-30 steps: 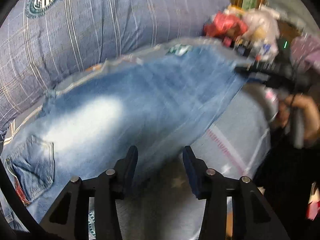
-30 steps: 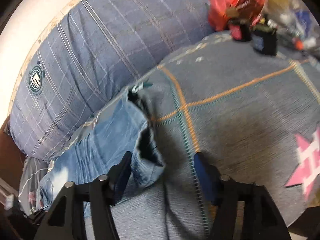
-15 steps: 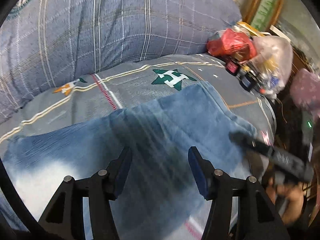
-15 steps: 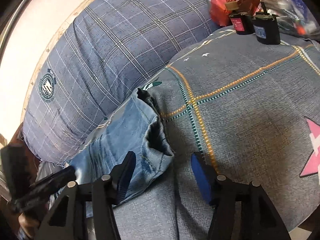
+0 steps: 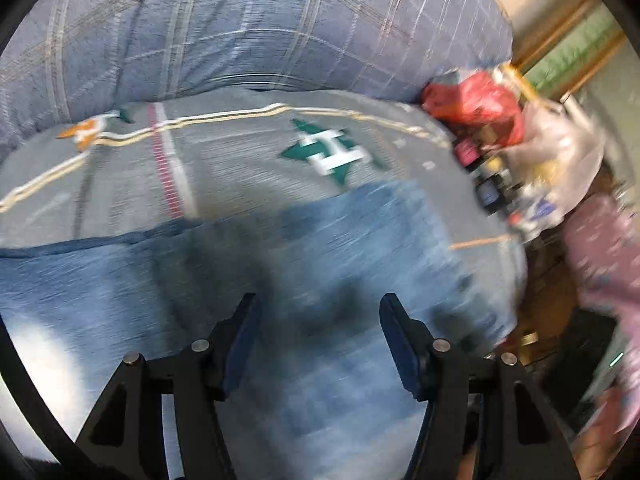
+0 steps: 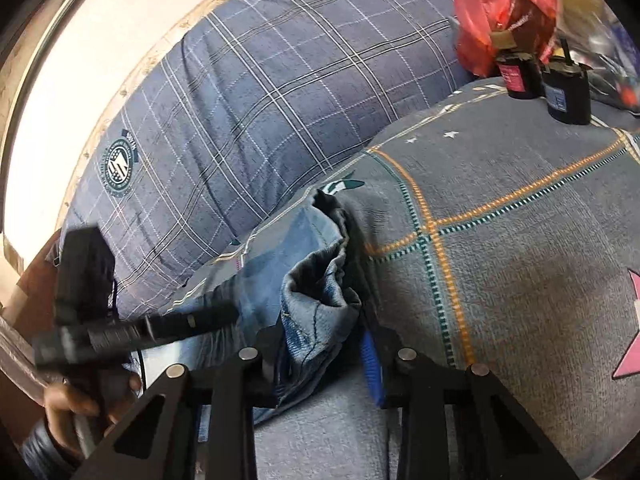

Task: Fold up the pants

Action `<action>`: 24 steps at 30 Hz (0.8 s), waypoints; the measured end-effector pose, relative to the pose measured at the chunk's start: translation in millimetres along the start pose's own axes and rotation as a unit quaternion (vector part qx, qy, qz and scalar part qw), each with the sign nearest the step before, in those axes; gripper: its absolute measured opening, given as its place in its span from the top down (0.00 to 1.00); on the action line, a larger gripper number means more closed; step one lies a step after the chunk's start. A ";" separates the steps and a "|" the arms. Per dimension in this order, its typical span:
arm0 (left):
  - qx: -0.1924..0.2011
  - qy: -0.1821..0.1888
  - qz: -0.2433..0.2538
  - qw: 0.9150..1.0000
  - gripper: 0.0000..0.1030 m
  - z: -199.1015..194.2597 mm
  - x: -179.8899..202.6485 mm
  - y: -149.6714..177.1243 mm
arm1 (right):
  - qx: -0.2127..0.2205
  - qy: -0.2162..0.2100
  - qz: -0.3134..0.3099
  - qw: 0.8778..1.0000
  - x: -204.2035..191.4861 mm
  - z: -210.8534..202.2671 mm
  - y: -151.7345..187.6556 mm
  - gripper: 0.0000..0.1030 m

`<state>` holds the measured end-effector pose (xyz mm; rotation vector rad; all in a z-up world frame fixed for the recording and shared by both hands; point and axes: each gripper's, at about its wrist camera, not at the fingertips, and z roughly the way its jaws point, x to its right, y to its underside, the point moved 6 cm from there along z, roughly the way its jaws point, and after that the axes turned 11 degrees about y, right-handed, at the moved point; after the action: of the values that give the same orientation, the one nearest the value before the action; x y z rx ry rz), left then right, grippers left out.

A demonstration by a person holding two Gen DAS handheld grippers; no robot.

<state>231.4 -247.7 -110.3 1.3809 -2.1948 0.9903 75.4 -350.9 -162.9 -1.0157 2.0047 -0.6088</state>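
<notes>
Light blue jeans (image 5: 340,248) lie spread on the grey patterned bedsheet (image 5: 224,160). My left gripper (image 5: 318,332) is open just above the jeans, with denim showing between its fingers. In the right wrist view the jeans' leg end (image 6: 316,292) is bunched, with the hem open. My right gripper (image 6: 320,348) is open with that bunched hem between its fingers. The left gripper (image 6: 188,322) shows there as a black bar over the jeans at the left.
A large blue plaid pillow (image 6: 256,92) lies along the far side of the bed. A red plastic bag (image 6: 500,20), small dark bottles (image 6: 564,92) and other clutter sit at the bed's far corner. A pink garment (image 5: 600,252) is at the right.
The jeans have been laid down flat on the bed. My left gripper has swung toward the leg end. My right gripper has closed in around the bunched hem, its fingers nearer together.
</notes>
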 end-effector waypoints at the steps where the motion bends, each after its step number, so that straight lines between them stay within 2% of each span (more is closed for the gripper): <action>1: -0.004 0.013 -0.005 1.000 0.39 3.4 8.4 -5.0 | 0.001 -0.002 -0.001 1.000 -1.4 0.4 -0.2 0.69; 3: -0.016 0.033 -0.008 0.999 0.39 10.7 29.6 -16.9 | 0.005 -0.004 -0.005 1.000 -4.4 -0.4 -0.7 0.70; 7: -0.049 0.034 0.002 0.998 0.37 28.6 61.3 -31.7 | 0.009 -0.022 -0.012 1.000 -9.9 -2.5 -0.4 0.73; 12: -0.095 -0.013 0.037 0.995 0.37 53.4 85.6 -40.8 | 0.014 -0.044 -0.025 0.999 -19.2 -4.9 -0.4 0.76; 20: -0.122 -0.081 0.050 0.988 0.37 77.6 71.0 -34.1 | 0.016 -0.056 -0.047 0.997 -29.4 -6.0 1.4 0.77; 22: -0.119 -0.089 0.050 0.988 0.42 80.1 66.7 -35.4 | 0.016 -0.058 -0.048 0.997 -30.1 -4.8 0.1 0.77; 24: -0.116 -0.097 0.051 0.987 0.63 81.6 62.7 -36.0 | 0.015 -0.056 -0.047 0.997 -28.9 -4.4 -0.3 0.77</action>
<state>239.8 -356.4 -114.0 1.3150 -2.4540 0.6288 82.5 -327.0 -147.7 -1.1070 1.8529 -0.6177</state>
